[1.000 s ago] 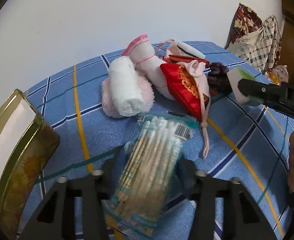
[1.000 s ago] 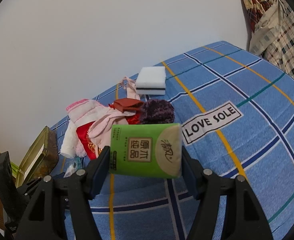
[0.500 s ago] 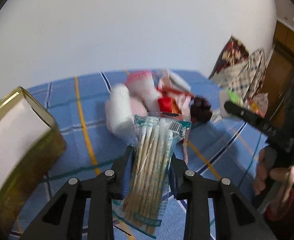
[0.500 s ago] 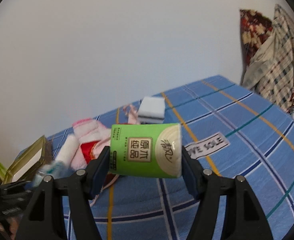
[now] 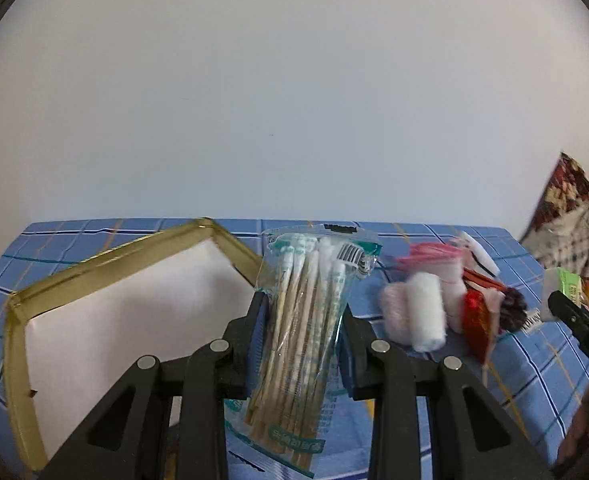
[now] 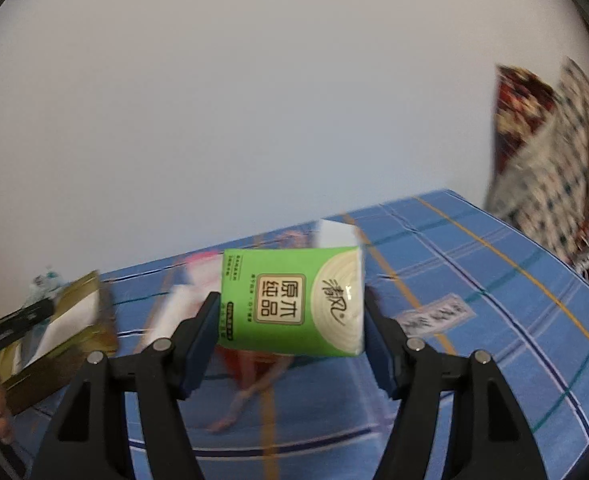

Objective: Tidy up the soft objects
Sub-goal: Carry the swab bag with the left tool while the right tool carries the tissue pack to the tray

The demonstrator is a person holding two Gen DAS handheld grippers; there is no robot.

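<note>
The left gripper (image 5: 302, 332) clamps a clear cotton swab packet (image 5: 308, 320) at lower center, its long axis upright, tips up. At left, the gold tin (image 5: 106, 256) shows only a white interior. The right gripper (image 6: 290, 332) grips a green tissue pack (image 6: 294, 300), lying crosswise at center.

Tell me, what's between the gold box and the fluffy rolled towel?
In the left wrist view, the bag of cotton swabs, clamped in the left claw, sits between the gold box and rolled towel.
</note>
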